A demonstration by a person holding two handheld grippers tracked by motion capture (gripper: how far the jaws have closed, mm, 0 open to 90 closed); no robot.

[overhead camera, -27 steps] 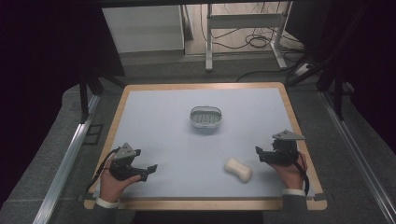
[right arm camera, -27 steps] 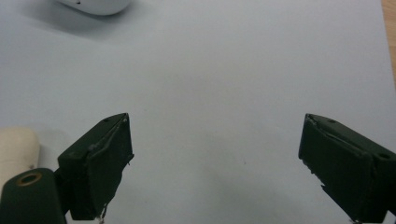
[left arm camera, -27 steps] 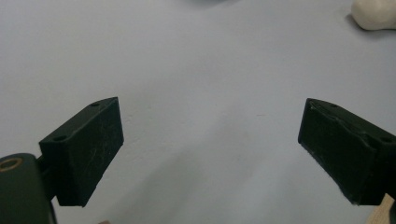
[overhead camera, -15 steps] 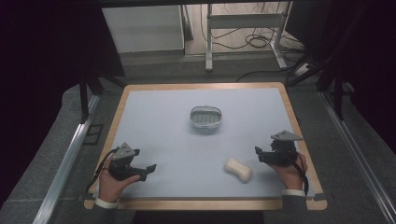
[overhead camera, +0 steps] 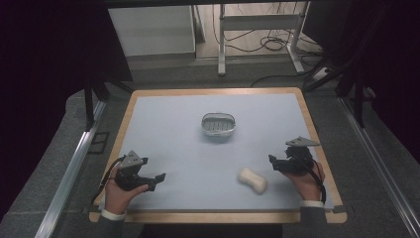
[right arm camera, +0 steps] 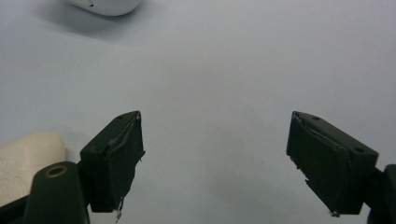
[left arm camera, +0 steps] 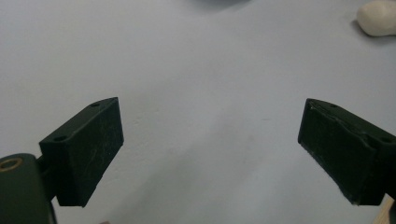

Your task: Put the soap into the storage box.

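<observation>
Lowest in the high view, both hands sit at the near edge of the table, and they match the earlier pictures: neither hand has shifted to any degree, and nothing on the mat has moved. That reads as a pause before the first reach, with no part of the work begun.

The left gripper, at lower left, rests low over the mat with its tongs spread wide and only bare surface between them. The right gripper, at lower right, is likewise wide open and holds nothing; its own view looks along the jaws over plain mat.

The soap bar, white and waisted like a peanut, lies on the mat just right of bottom centre, near the right gripper's tips but apart from them. In the right gripper view it peeks out at lower left, outside the jaws rather than between them, so that gripper would probably have to swing toward it before closing.

Farther up, near the middle of the frame, stands the oval soap dish, upright and with nothing showing in it, well apart from the bar. It looks like the likely place for the bar.

The stretch between bar and dish is open mat with nothing to steer around. The bar lies fairly close to the near wooden rim, so a clumsy nudge could push it toward that edge. Beyond the far rim are dark floor, a white frame's legs and loose cables.
</observation>
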